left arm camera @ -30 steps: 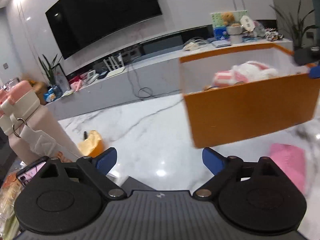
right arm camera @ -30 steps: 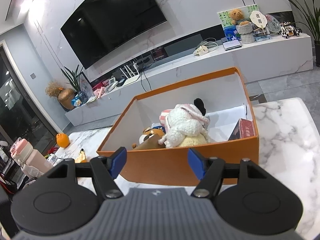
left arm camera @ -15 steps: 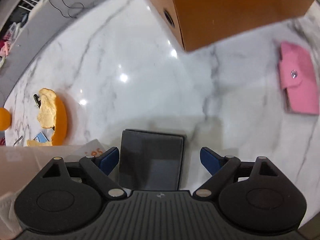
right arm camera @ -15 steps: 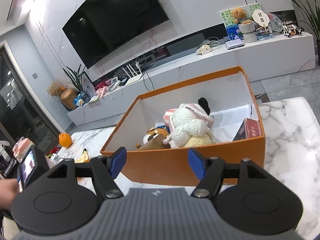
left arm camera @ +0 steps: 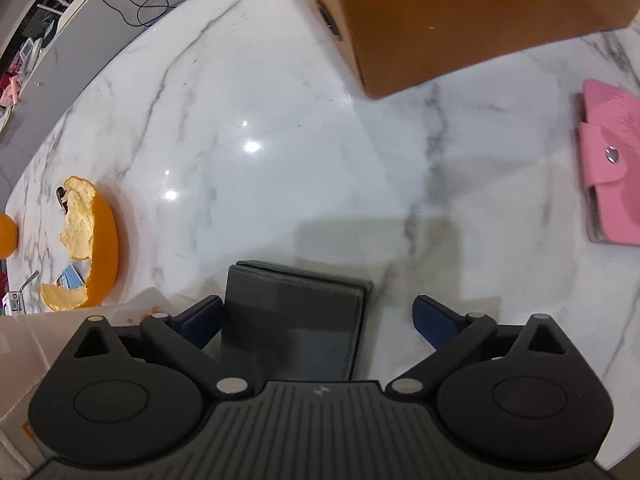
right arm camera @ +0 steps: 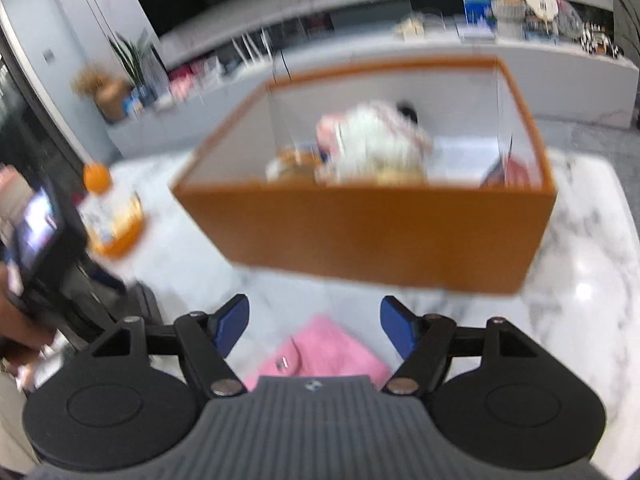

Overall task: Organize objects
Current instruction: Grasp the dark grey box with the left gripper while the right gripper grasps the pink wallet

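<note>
A dark grey wallet [left arm camera: 292, 320] lies flat on the white marble table [left arm camera: 280, 160], between the blue fingertips of my open left gripper [left arm camera: 316, 316], nearer the left finger. A pink snap wallet [left arm camera: 612, 168] lies to the right; in the blurred right wrist view it [right arm camera: 320, 350] sits under my open right gripper [right arm camera: 314, 326]. The orange box [right arm camera: 380, 228] stands beyond, holding plush toys [right arm camera: 368, 144]; its corner shows in the left wrist view [left arm camera: 460, 20].
Orange peel [left arm camera: 86, 236] and a whole orange [left arm camera: 6, 236] lie at the table's left side. A white carton [left arm camera: 20, 360] is at the near left. The left hand-held gripper unit [right arm camera: 44, 240] shows at the left of the right wrist view.
My left gripper has tipped down from facing the room and closed in on the grey wallet. My right gripper has swung down over the pink wallet, blurring its view.
</note>
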`<state>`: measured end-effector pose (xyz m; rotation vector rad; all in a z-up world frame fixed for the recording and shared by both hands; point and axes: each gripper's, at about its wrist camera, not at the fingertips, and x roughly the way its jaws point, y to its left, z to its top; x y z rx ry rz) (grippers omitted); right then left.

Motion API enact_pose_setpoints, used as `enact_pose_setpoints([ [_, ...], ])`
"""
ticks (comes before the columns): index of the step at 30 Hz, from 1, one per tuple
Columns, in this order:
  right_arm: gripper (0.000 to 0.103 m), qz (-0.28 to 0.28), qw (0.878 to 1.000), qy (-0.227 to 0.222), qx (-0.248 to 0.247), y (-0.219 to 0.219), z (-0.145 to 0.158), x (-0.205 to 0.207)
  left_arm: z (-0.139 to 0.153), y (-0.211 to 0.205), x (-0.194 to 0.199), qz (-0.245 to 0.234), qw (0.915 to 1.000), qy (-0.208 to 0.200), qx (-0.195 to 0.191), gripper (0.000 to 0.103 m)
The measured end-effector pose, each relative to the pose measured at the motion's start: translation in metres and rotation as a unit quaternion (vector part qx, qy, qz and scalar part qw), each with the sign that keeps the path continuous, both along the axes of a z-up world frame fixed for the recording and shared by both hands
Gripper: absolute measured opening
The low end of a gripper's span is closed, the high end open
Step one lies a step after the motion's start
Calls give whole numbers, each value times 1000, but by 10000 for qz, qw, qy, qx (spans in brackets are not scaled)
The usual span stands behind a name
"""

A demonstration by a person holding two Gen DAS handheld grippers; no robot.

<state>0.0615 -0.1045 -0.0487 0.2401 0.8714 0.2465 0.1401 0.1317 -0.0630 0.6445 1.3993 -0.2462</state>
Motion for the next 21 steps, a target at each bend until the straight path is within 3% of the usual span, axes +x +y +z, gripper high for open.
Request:
enact_pose_setpoints([
  [4, 74, 99, 9988, 465, -131, 11, -21, 2, 4, 1, -5, 19, 9999, 34, -164, 103],
  [12, 74, 82, 9975, 629, -311, 18, -33, 0, 19, -28, -20, -173, 9971, 124, -732, 103],
  [17, 80, 64, 9971, 654, -379, 28, -39, -2, 25, -27, -17, -205, 9986, -139, -473, 103],
  [21, 85, -79, 9970, 537, -554, 40, -42, -5, 20, -23, -17, -263, 9993, -37, -275, 103],
])
